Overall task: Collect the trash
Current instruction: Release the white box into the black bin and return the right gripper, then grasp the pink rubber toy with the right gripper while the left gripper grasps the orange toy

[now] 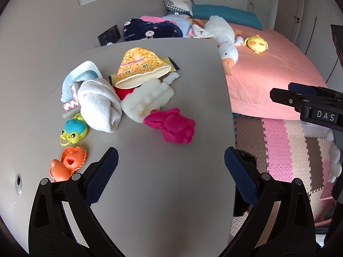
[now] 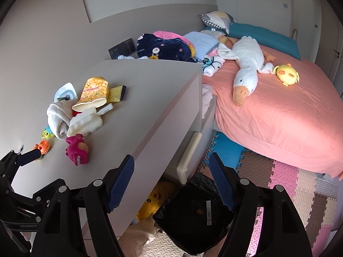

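Note:
A heap lies on the grey desk top [image 1: 160, 182]: an opened yellow soybean milk bag [image 1: 139, 64], a yellow and navy wrapper [image 1: 171, 63], a small white wrapper [image 1: 171, 78], white foam packing [image 1: 148, 98], a pale blue and white package [image 1: 79, 75]. The bag also shows in the right wrist view [image 2: 94, 92]. A bin with a black liner [image 2: 193, 212] stands on the floor by the desk. My left gripper [image 1: 171, 160] is open and empty above the desk's near part. My right gripper [image 2: 171, 167] is open and empty above the bin.
Toys sit among the trash: a magenta one [image 1: 171, 126], a blue and yellow one [image 1: 72, 130], an orange one [image 1: 68, 162], plus a white towel [image 1: 98, 105]. A bed [image 2: 278, 115] with a plush goose [image 2: 246, 64] is to the right. Foam mats [image 2: 300, 184] cover the floor.

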Available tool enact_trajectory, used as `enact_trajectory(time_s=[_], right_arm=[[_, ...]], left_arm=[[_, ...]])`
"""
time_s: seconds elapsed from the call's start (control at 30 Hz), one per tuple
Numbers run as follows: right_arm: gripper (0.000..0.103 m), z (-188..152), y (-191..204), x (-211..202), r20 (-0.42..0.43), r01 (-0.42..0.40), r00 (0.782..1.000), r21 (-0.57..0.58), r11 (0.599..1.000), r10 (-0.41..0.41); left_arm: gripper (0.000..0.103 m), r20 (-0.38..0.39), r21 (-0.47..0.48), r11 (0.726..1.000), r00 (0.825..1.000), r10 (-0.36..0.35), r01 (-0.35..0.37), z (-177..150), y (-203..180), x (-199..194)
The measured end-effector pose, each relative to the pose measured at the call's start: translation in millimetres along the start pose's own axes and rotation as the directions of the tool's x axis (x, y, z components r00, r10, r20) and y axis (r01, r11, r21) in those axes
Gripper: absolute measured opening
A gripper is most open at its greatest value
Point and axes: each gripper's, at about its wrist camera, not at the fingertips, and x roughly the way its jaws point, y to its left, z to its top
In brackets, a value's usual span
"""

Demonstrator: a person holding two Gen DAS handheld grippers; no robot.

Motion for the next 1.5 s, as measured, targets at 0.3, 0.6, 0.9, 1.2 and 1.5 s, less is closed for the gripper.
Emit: enact_trajectory(time_s=[0.3, 0.6, 0.9, 1.2, 1.5], right_arm=[[0.073, 4.0, 46.2, 15.6, -0.023, -0.059, 0.998, -0.068, 0.996, 0.057], [0.073, 8.5, 88.1, 28.0, -0.04, -0.13, 0.991, -0.108, 0.986, 0.126], [0.073, 9.9, 124.1, 53.4, -0.079, -0.155, 0.987, -0.164, 0.974, 0.143], [0.073, 8.5, 145.8, 77.5, -0.078, -0.161, 0.986, -0.209, 0.965, 0.147], [0.054, 8.1, 153.6, 90.7, -0.084, -0.183, 0.982, -0.197, 0.963, 0.17]], left_arm=[[0.096, -0.004, -0.063, 0.997, 0.999, 0.044, -0.044, -12.4, 49.5, -2.3], [0.096, -0.017, -0.115, 0.989, 0.996, 0.089, -0.091, -26.4, 98.8, -1.9], [0.096, -0.051, -0.145, 0.978, 0.988, 0.146, -0.152, -34.1, 148.0, 14.0], [0.095, -0.067, -0.081, 0.982, 0.984, 0.167, -0.172, -37.5, 158.8, 40.0], [0.069, -0.04, -0.127, 0.986, 0.994, 0.101, -0.105, -39.3, 167.7, 40.4]])
